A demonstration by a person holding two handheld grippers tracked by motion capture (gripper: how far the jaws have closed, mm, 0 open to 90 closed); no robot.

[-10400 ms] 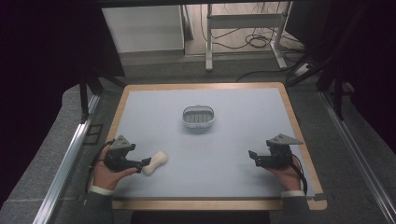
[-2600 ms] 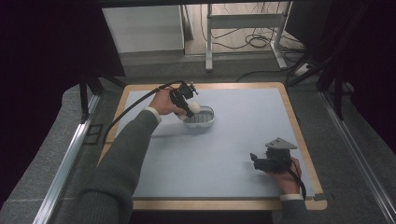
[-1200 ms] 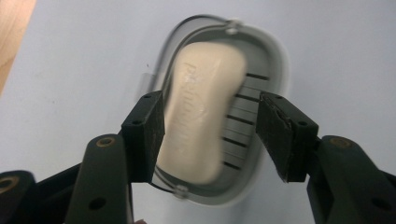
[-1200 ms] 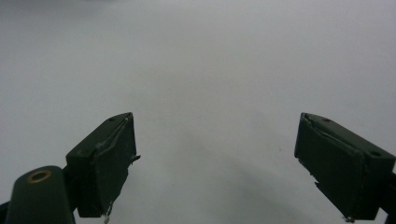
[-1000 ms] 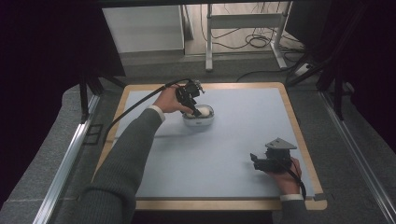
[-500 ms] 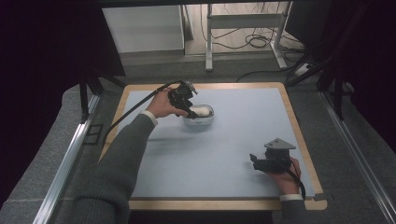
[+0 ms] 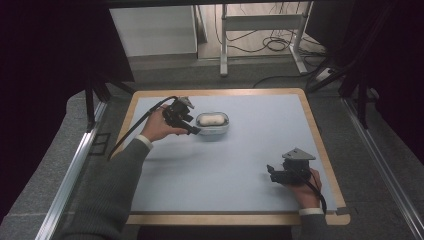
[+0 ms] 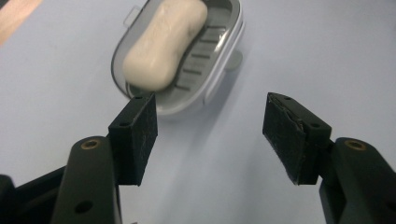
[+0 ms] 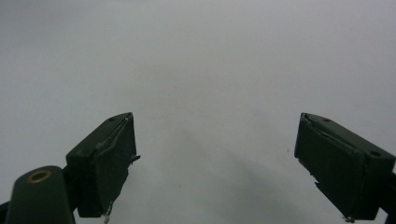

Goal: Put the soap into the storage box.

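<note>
A cream bar of soap (image 7: 212, 119) (image 8: 164, 44) lies in a grey and white soap dish (image 7: 223, 128) (image 8: 219, 51) near the middle back of the blue mat. My left gripper (image 7: 194, 130) (image 8: 210, 135) hovers just left of the dish, open, with nothing between its jaws. In the left gripper view the dish lies just beyond the jaw tips. My right gripper (image 7: 272, 173) (image 9: 217, 163) rests at the front right of the mat, open and empty, facing bare mat.
The blue mat (image 7: 235, 165) sits in a wooden-rimmed table top (image 7: 320, 145). A cable (image 7: 131, 129) trails from the left gripper off the left edge. Metal rails run along both sides, and a table frame (image 7: 260, 30) stands beyond the far edge.
The soap went from the left gripper's jaws into the dish. In the last second the left gripper has opened and drawn back to the left. The right gripper has stayed put.
</note>
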